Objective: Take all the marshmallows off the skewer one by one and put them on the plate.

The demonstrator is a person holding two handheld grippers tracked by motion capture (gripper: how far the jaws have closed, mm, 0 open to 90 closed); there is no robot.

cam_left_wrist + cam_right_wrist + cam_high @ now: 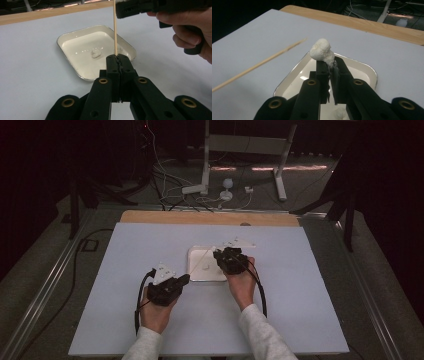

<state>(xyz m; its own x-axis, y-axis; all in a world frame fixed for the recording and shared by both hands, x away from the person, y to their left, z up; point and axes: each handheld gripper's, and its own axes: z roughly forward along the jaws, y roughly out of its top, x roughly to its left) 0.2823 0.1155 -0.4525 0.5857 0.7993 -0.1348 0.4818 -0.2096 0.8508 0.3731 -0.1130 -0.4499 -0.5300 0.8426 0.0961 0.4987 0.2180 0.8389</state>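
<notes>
A thin wooden skewer (115,30) stands up from my left gripper (118,58), whose jaws are shut on its lower end. In the high view the left gripper (186,279) sits at the tray's near left corner, and the skewer (202,264) slants up toward my right gripper (218,254). The right gripper (328,63) is shut on a soft white lump (322,51), held above the white tray (372,71). The skewer's tip (257,66) lies just left of that lump, apart from it. Another white lump (96,52) lies in the tray (62,37).
The tray (190,270) rests mid-table on a pale board (125,320). A wooden strip (165,217) runs along the board's far edge. Behind the table are cables and a white stand (205,180) on the floor.
</notes>
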